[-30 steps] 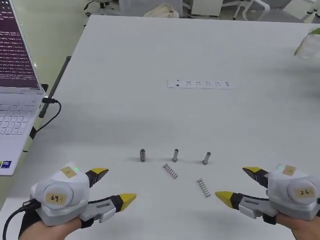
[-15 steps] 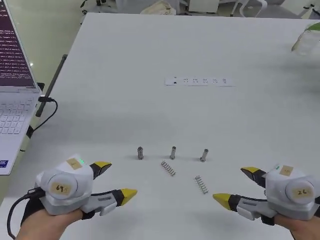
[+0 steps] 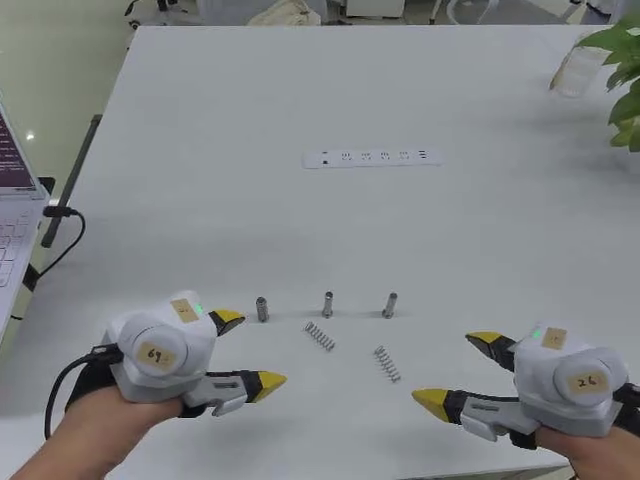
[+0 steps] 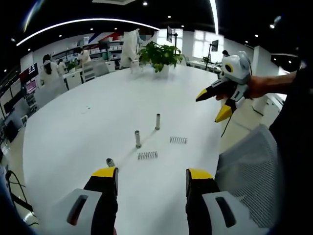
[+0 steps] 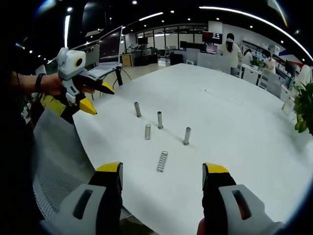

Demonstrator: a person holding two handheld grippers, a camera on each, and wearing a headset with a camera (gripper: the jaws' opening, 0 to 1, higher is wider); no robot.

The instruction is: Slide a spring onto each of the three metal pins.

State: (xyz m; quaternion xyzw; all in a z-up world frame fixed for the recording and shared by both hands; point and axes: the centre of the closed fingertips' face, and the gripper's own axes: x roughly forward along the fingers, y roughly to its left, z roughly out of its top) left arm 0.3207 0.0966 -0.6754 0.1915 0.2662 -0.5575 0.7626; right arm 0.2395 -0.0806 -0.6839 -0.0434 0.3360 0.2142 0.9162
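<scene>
Three short metal pins stand in a row on the white table: the left pin (image 3: 262, 309) wears a spring, the middle pin (image 3: 327, 304) and right pin (image 3: 390, 305) are bare. One loose spring (image 3: 319, 337) lies just in front of the middle pin, and another loose spring (image 3: 386, 363) lies nearer my right gripper. My left gripper (image 3: 250, 350) is open, just left of the sprung pin (image 4: 110, 162). My right gripper (image 3: 455, 370) is open too, to the right of the second spring (image 5: 162, 161). Nothing sits between either pair of fingers.
A white power strip (image 3: 372, 158) lies mid-table, beyond the pins. A laptop (image 3: 8, 210) and a black cable (image 3: 60, 215) sit at the left edge. A plant (image 3: 622, 70) and a clear cup (image 3: 574, 70) stand at the far right.
The head camera has turned right, shifting the whole picture left. My left gripper has come closer to the left pin. The right gripper keeps its distance; pins and springs have not moved.
</scene>
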